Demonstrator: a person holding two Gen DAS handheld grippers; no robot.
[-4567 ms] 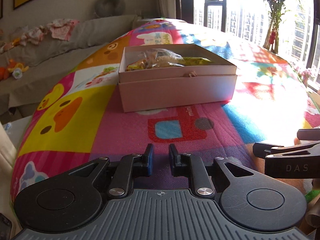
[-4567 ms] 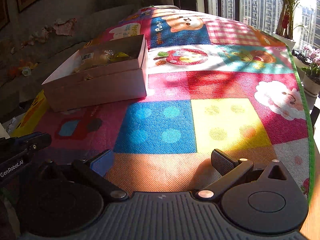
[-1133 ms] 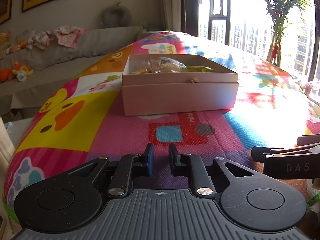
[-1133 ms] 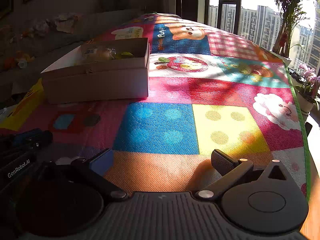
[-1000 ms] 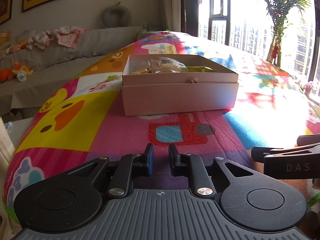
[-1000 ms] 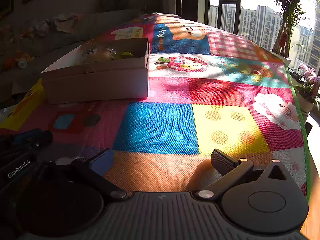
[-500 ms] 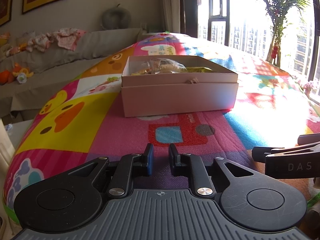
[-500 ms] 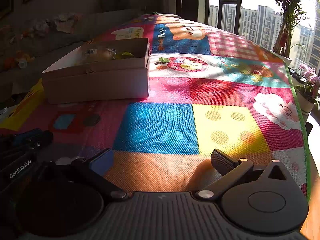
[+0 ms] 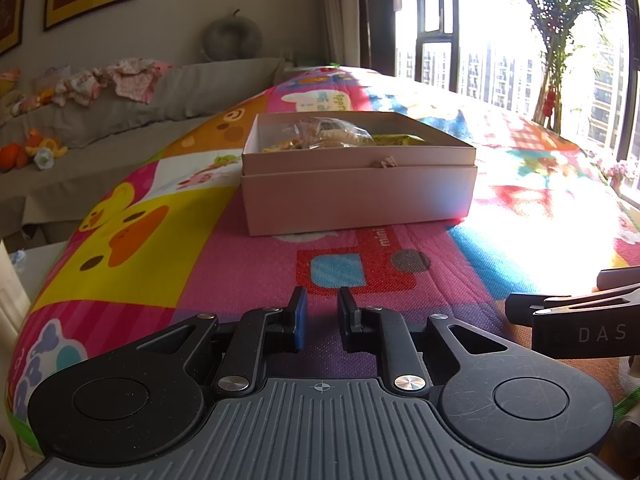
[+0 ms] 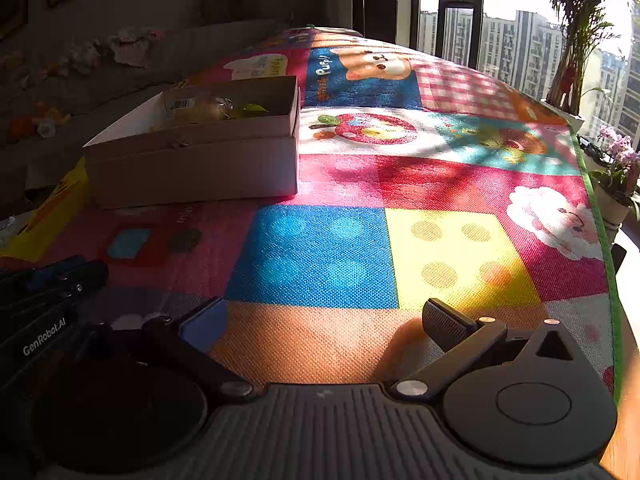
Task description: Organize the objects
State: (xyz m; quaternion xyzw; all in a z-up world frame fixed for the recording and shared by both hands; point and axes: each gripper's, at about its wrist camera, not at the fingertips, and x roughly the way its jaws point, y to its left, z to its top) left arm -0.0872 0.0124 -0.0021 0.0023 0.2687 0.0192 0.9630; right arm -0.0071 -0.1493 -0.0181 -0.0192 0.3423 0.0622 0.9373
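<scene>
nothing has changed in the last second or so: both hands stay put, and the box (image 9: 360,196) sits in the same spot. a few seconds back the cameras looked down on it a bit more; now they sit lower. i think the tidying is done or paused, since no loose things lie on the play mat (image 9: 168,264).

the left gripper (image 9: 322,318) is nearly clenched, with only a thin gap and nothing in it. the right gripper (image 10: 320,322) is spread wide and empty.

the pink box rests on the mat, well ahead of both grippers. its top is open, with snack bags (image 9: 328,136) inside. its long side runs left to right across the left view, facing the left gripper.
</scene>
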